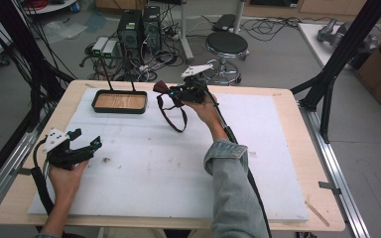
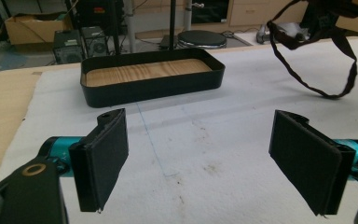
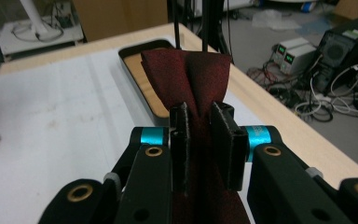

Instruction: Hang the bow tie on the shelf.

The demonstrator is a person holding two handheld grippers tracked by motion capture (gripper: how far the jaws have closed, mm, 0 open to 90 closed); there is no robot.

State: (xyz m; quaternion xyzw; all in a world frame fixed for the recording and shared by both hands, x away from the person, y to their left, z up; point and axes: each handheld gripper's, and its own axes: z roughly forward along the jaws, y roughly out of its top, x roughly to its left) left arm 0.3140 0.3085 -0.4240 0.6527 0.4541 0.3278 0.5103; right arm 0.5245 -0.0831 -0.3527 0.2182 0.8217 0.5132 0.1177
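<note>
The right gripper pinches a red bow tie in the air near the table's far edge, just beside the tray, so it should move slowly and drop it inside, while the left gripper waits spread wide.

Two handheld black grippers, teal collars, brass-ringed screw holes.
Flat black pads are fitted on the left gripper and right gripper; white top plates and black cables are seen; a denim-looking sleeve is worn, probably a jacket.
</note>
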